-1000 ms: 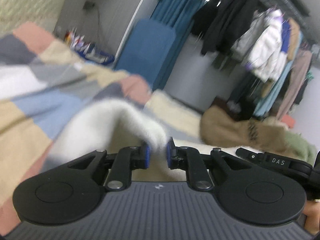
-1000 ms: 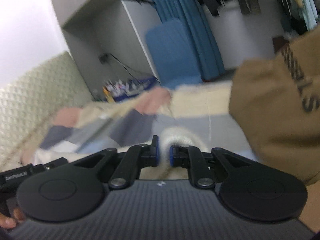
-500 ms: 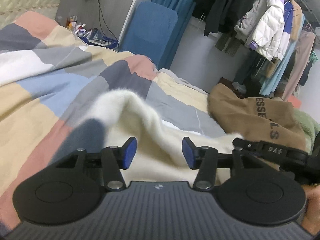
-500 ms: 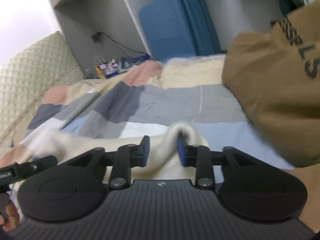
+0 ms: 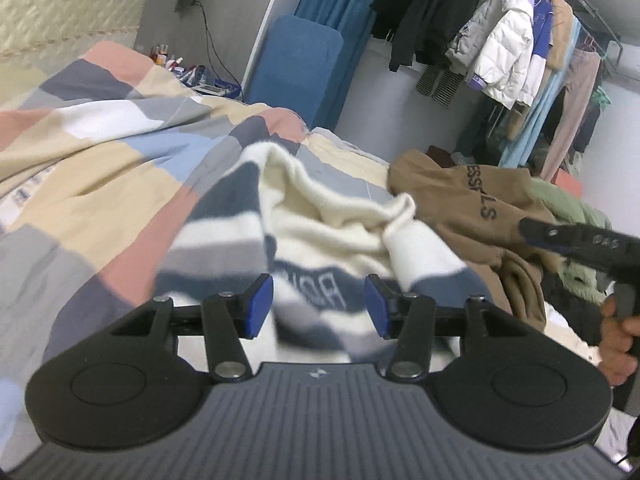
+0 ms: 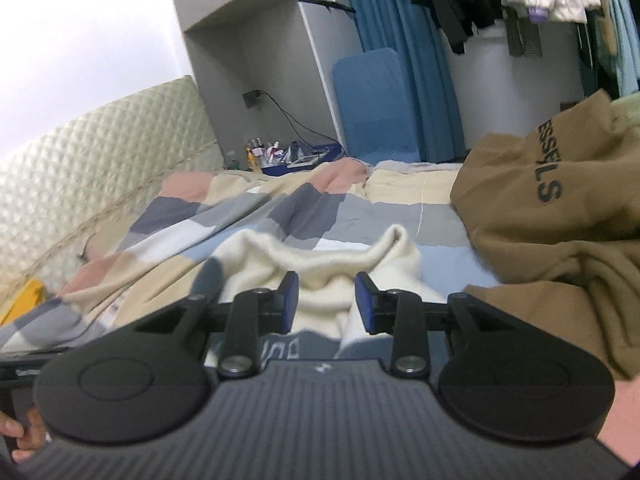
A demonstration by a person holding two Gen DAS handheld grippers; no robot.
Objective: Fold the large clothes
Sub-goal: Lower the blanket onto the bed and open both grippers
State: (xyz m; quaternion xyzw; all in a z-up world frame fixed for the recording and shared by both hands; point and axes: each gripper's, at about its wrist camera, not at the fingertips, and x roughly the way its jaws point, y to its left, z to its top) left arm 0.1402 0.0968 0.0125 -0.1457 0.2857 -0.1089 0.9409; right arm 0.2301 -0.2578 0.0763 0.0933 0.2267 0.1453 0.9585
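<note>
Left hand-held gripper: jaws spread, empty, having just opened. Right hand-held gripper: jaws spread, nothing pinched, likewise just opened. Striped sweater: on the bed directly ahead of both, long axis running away from them. Brown hoodie: heaped right of the sweater. Clothes rack: beyond, fully seen from the left wrist only; quilted headboard from the right wrist only.

Patchwork quilt on the bed; blue chair; hanging coats; quilted headboard

Black tongs with blue pads, silver screws.
</note>
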